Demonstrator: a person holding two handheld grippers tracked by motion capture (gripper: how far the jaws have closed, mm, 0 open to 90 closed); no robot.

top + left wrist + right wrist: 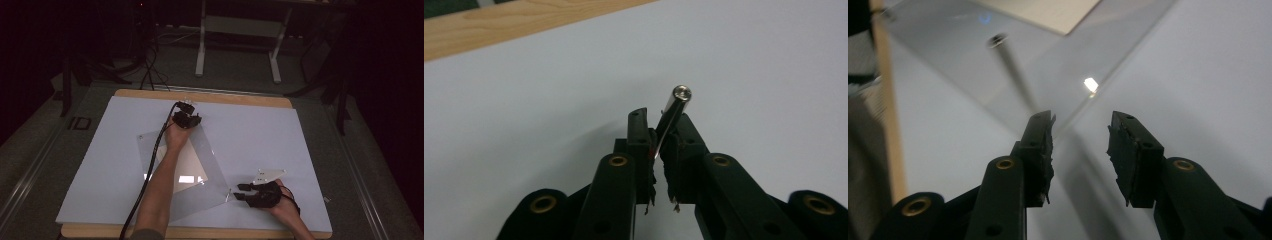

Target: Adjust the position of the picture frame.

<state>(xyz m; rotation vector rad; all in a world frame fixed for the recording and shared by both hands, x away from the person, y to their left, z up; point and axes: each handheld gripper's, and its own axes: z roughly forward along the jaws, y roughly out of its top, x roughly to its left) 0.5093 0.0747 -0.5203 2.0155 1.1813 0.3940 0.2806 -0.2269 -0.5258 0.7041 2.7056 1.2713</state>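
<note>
Between your left gripper's [663, 150] closed jaws sits the corner of the clear sheet [210, 170], its metal standoff [676, 102] poking past the tips; it may slip if your gaping right gripper [1080, 137] misses the near corner.

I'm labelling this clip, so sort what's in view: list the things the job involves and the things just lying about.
In the job: left gripper, shut on the metal post; clear panel; beige sheet under it; right gripper, open at the panel's near corner.
Lying about: white mat; wooden tabletop; white stand and cables on the floor behind.
</note>
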